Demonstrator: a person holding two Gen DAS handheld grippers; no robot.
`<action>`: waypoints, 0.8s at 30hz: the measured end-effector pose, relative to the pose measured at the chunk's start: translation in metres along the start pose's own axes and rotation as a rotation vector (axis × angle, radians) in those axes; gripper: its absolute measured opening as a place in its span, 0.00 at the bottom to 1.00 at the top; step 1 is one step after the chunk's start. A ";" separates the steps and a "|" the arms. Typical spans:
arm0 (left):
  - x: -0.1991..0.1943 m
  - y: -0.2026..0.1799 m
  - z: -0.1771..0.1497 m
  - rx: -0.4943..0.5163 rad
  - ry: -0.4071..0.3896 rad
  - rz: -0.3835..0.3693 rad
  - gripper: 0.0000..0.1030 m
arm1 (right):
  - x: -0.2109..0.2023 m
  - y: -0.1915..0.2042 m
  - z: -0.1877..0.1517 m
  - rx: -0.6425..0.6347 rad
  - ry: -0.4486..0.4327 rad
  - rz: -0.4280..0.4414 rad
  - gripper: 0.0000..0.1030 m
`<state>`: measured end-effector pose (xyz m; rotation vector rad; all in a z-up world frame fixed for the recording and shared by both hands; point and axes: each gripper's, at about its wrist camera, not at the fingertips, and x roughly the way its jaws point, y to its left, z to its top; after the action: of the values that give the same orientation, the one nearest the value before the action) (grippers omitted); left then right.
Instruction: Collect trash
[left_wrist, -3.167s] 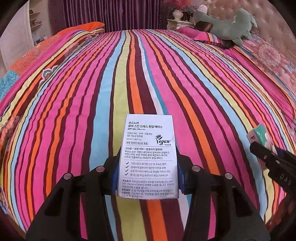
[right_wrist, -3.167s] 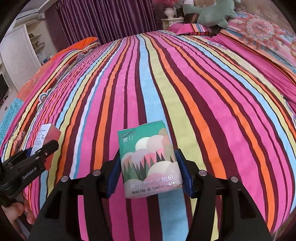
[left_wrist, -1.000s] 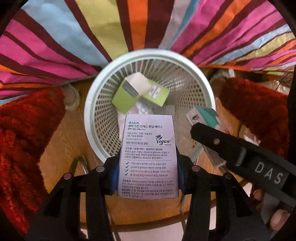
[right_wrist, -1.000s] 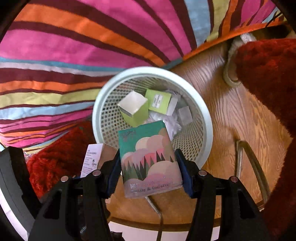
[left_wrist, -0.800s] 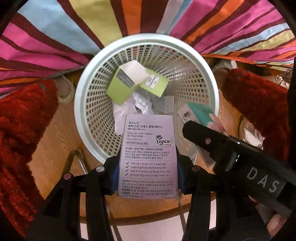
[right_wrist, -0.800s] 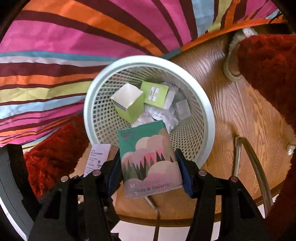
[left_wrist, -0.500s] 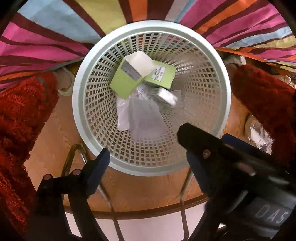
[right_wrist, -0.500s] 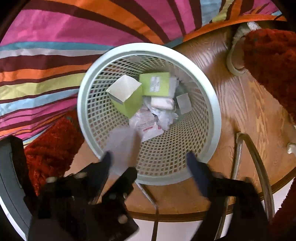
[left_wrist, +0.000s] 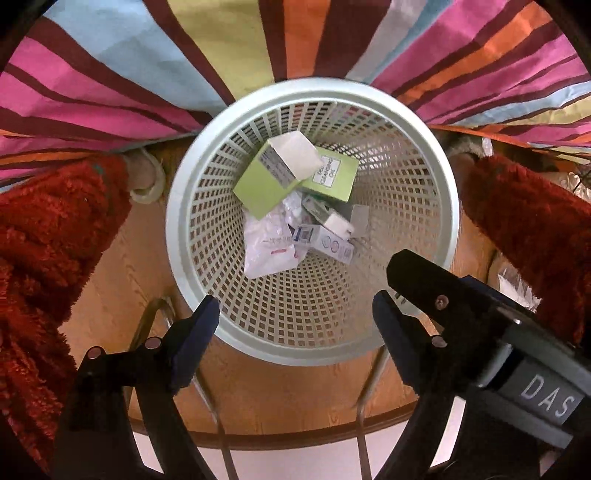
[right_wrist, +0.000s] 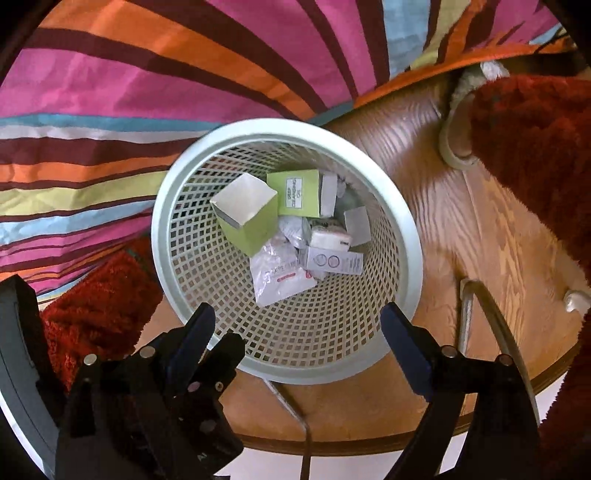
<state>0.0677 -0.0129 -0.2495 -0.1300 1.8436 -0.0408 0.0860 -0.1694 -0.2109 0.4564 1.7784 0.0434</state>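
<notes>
While both grippers gape empty, the basket (left_wrist: 173, 229) holds a "CLEANSING OIL" box (left_wrist: 330, 177).

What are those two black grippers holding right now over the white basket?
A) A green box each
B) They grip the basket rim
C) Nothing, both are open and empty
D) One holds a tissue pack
C: the left gripper and right gripper stand open and empty above the basket, with the green boxes lying inside.

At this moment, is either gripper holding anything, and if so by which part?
Nothing is held. The left gripper and the right gripper both stand open and empty above the white basket, where boxes and wrappers lie.
</notes>
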 end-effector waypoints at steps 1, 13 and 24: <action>-0.003 0.000 0.000 0.000 -0.010 0.002 0.80 | -0.002 0.001 0.000 -0.006 -0.010 0.001 0.84; -0.076 0.000 -0.014 0.035 -0.292 0.058 0.80 | -0.083 0.019 -0.019 -0.161 -0.345 0.001 0.84; -0.163 0.019 -0.030 -0.027 -0.594 0.046 0.80 | -0.162 0.044 -0.047 -0.300 -0.667 -0.054 0.84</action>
<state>0.0807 0.0225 -0.0872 -0.1046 1.2538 0.0510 0.0843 -0.1719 -0.0370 0.1708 1.1021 0.1059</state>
